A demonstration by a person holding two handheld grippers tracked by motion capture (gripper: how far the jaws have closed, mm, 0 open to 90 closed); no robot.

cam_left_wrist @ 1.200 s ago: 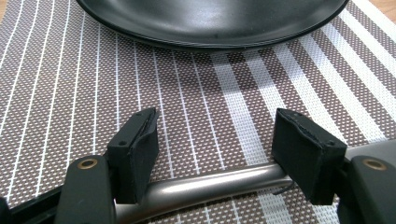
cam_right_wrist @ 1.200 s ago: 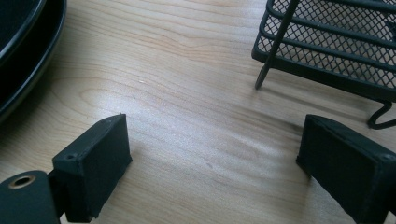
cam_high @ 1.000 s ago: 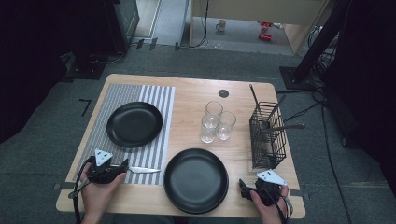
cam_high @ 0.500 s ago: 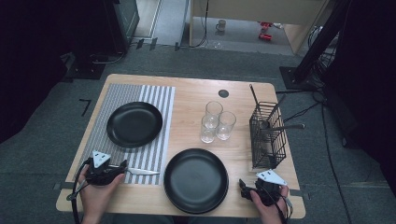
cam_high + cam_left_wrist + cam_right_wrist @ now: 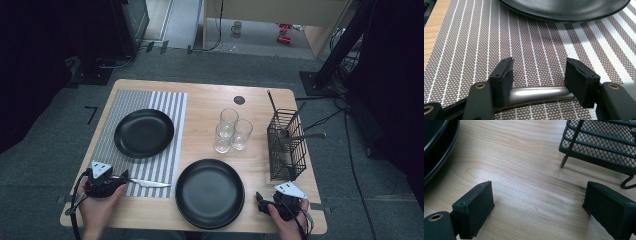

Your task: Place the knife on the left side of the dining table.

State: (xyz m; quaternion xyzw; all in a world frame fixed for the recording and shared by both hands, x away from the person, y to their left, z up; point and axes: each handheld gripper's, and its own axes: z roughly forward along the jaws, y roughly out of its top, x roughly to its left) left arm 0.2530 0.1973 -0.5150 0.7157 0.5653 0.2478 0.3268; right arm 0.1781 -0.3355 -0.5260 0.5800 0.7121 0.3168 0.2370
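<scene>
Closing since the earlier frame, the left gripper (image 5: pixel 537 75) jaws now stand narrower astride the knife (image 5: pixel 148 183), pads not yet pressing its smooth grey metal handle. It lies on the striped placemat (image 5: pixel 165 107), just below the black plate (image 5: pixel 144 133).

knife handle (image 5: pixel 536 93): ends hidden behind fingers (image 5: pixel 503 80) | plate (image 5: pixel 564 10): cropped at top

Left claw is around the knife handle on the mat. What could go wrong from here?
1. The left claw has been closing, yet its pads stand off the knife; lifting now may leave it behind.
2. The blade points at the near black plate; dragging it could hit the rim.
</scene>
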